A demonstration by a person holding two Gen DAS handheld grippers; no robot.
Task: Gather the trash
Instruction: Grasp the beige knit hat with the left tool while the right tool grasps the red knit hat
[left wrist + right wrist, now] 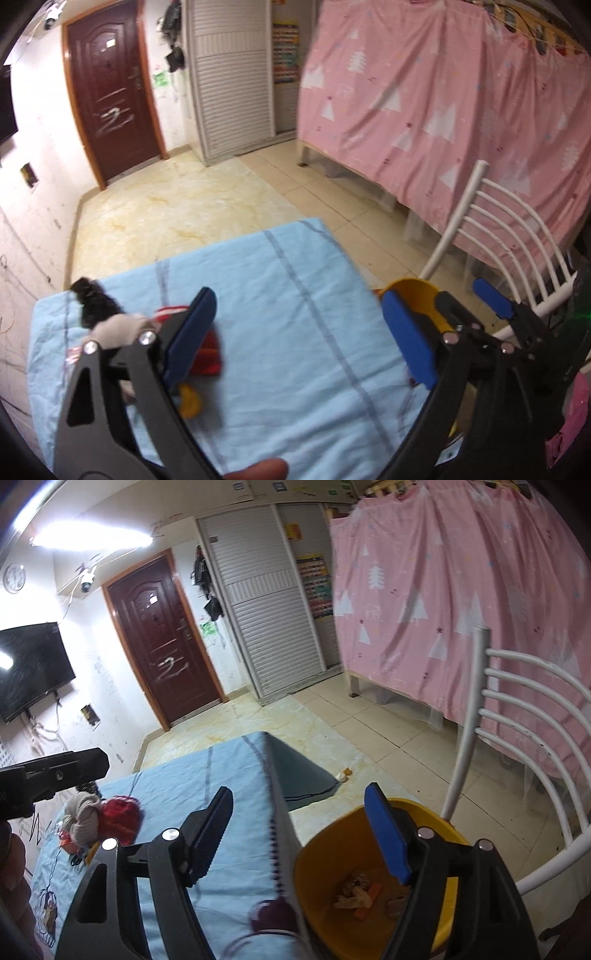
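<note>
Over the table's light blue cloth (280, 291) my left gripper (299, 334) is open with nothing between its pads. Left of it lie a black fluffy thing (92, 299), a beige bundle (122, 326), a red item (210, 352) and a small orange piece (190, 400). My right gripper (299, 836) is open and empty, straddling the table's edge and a yellow bin (332, 853) on the floor. Crumpled paper (354, 891) and orange scraps lie in the bin. The bin (417, 291) and the right gripper's blue pad (493, 301) also show in the left wrist view.
A white slatted chair (517, 716) stands right of the bin. Behind it hangs a pink curtain (443, 590) over a bed frame. A small scrap (343, 773) lies on the tiled floor beyond the table. A dark door (162, 635) and a louvred wardrobe stand at the back.
</note>
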